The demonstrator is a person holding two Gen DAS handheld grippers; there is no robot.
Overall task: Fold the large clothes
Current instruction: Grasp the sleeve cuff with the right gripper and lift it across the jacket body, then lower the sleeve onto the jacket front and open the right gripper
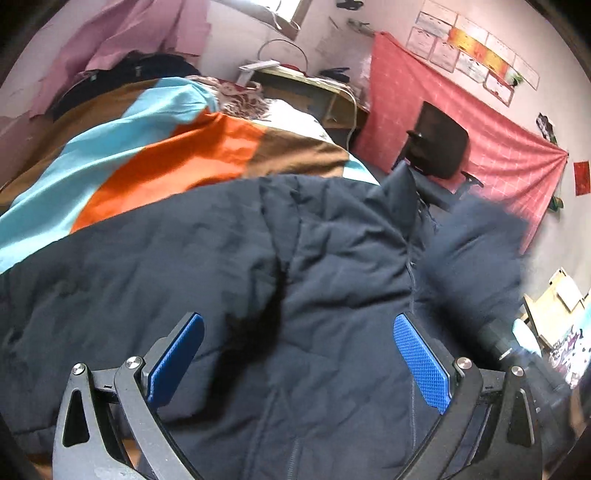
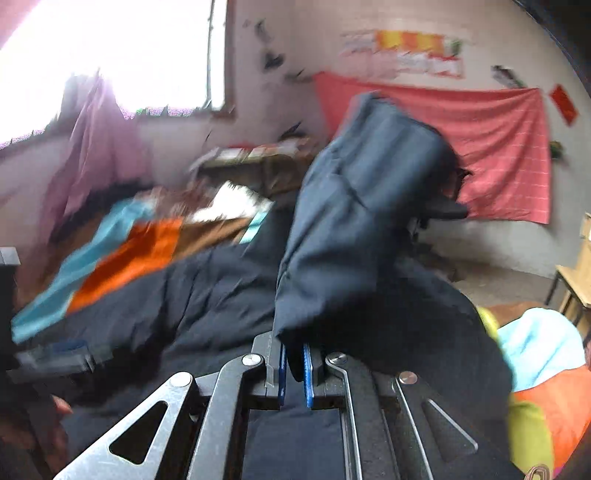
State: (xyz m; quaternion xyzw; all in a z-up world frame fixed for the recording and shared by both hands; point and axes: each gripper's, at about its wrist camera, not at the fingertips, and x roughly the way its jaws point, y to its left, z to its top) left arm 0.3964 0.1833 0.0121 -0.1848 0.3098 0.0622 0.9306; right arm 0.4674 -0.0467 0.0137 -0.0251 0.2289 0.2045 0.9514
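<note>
A dark navy padded jacket (image 1: pixel 229 266) lies spread on the bed, front up. My left gripper (image 1: pixel 295 354) is open just above its lower front, blue pads wide apart and empty. My right gripper (image 2: pixel 294 363) is shut on a sleeve of the jacket (image 2: pixel 362 206) and holds it lifted above the jacket body (image 2: pixel 207 295). The lifted sleeve (image 1: pixel 476 254) and the right gripper show blurred at the right of the left wrist view. The right wrist view is motion-blurred.
The bed has a striped cover in orange, light blue and brown (image 1: pixel 177 155). A black chair (image 1: pixel 439 140) stands by the bed before a red cloth on the wall (image 1: pixel 491 147). A desk (image 1: pixel 332 99) is at the bed's far end. Pink curtains (image 1: pixel 140 33) hang at the window.
</note>
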